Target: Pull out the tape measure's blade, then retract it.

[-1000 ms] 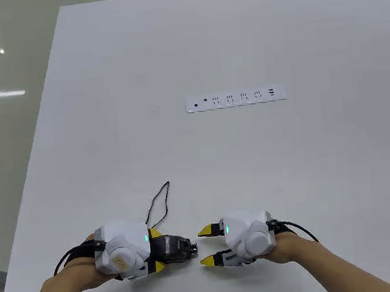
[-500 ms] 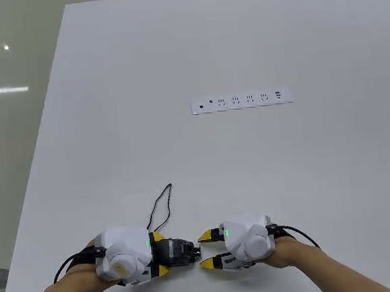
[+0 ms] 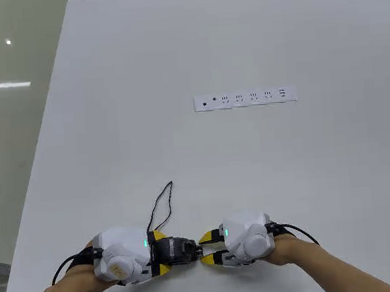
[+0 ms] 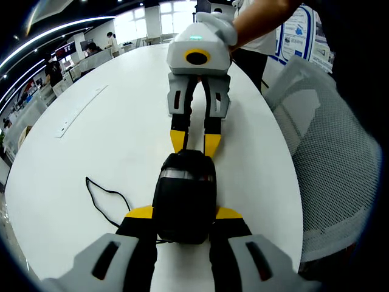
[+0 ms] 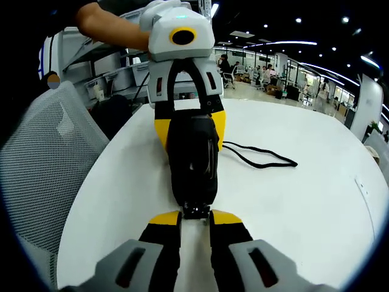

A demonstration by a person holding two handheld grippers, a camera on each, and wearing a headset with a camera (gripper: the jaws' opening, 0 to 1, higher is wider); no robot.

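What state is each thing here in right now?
tape measure: blade not pulled out, case gripped.
left hand-held gripper: shut on the tape measure.
right hand-held gripper: jaws slightly apart on either side of the blade tip, apparently not yet clamped.
strap: lying slack beside the tape measure.
power strip: lying flat, nothing plugged in.

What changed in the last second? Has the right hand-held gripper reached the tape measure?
The right hand-held gripper moved toward the left hand-held gripper and narrowed its jaws, which now flank the blade tip of the tape measure; a firm pinch can't be confirmed. The left one keeps the tape measure clamped, blade not drawn out. Cord and power strip unchanged.
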